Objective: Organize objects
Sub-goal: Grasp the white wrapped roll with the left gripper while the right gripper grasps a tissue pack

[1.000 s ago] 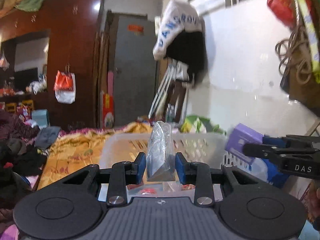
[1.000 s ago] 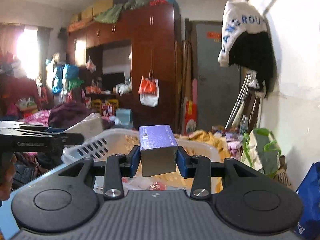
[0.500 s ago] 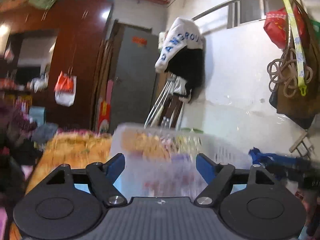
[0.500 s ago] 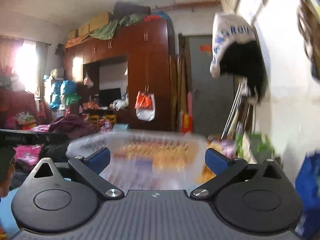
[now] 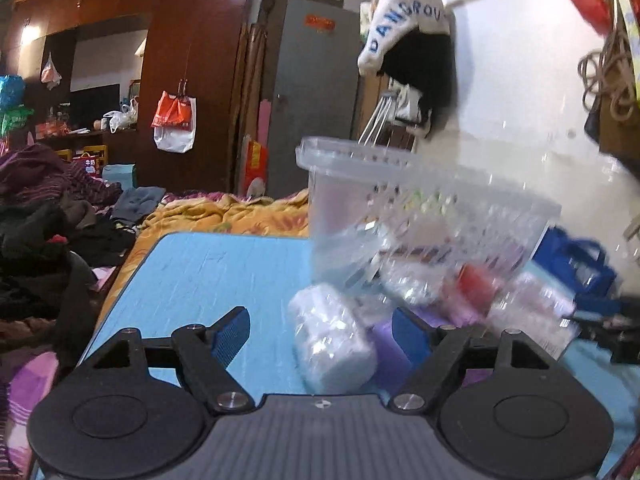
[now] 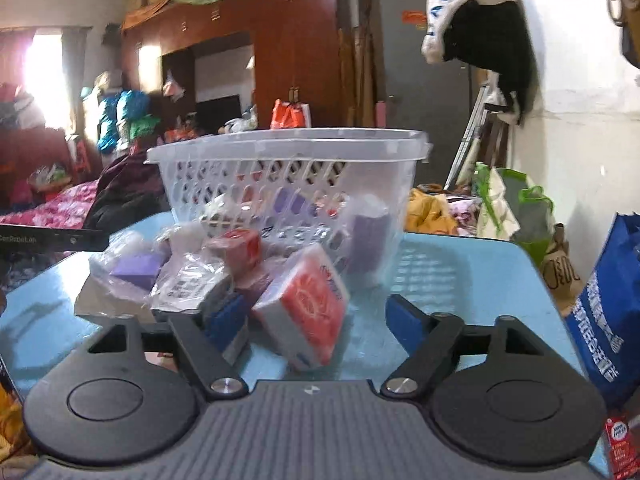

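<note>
A clear plastic basket (image 6: 288,148) stands on the blue table (image 6: 460,264) with several wrapped packs inside; it also shows in the left wrist view (image 5: 360,160). More packs lie in a pile in front of it: a red-and-white pack (image 6: 304,312), a red cube (image 6: 240,246), a purple pack (image 6: 136,266), a white wrapped pack (image 5: 332,340). My left gripper (image 5: 322,330) is open, low over the table, with the white pack between its fingers. My right gripper (image 6: 316,320) is open, with the red-and-white pack between its fingers.
The table (image 5: 208,272) sits beside a bed with an orange blanket (image 5: 224,216) and heaps of clothes (image 5: 48,232). A blue bag (image 6: 608,304) stands at the table's right edge. A white wall (image 5: 520,100) is close behind. The other gripper (image 5: 612,336) shows at far right.
Both grippers opened and let go of their packs, the left a clear-wrapped one, the right a purple box. Both then dropped from above the basket to table height in front of it.
</note>
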Available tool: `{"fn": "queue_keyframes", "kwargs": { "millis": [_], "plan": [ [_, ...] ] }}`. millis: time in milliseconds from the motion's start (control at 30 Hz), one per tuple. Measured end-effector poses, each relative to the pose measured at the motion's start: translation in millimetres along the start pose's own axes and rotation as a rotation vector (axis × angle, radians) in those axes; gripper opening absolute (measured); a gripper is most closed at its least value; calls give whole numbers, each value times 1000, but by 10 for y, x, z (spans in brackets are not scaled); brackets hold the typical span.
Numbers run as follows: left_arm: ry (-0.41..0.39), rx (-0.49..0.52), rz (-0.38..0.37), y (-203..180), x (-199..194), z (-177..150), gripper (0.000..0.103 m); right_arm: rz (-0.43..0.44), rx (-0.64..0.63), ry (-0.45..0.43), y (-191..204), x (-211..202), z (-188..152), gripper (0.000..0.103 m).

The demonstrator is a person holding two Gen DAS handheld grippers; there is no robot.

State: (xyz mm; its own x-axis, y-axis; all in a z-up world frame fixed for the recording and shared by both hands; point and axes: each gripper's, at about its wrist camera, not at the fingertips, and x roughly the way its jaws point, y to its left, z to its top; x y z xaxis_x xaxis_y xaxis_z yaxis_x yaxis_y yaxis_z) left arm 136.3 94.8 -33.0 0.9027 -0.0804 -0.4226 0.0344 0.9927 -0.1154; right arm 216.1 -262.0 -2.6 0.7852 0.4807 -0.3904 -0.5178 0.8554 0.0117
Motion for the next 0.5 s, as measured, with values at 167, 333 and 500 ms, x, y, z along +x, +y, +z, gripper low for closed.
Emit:
{"fn": "queue_keyframes", "kwargs": {
  "millis": [167,333,500],
  "plan": [
    [26,27,37,-4,37,-47,81,-14,-47,45,78,68,-10,51],
    [52,17,47,15,170,2,81,-15,-20,30,30,37,-44,35],
    [85,56,67,-85,304,18,81,-25,-18,20,30,23,-45,33]
  ]
}}
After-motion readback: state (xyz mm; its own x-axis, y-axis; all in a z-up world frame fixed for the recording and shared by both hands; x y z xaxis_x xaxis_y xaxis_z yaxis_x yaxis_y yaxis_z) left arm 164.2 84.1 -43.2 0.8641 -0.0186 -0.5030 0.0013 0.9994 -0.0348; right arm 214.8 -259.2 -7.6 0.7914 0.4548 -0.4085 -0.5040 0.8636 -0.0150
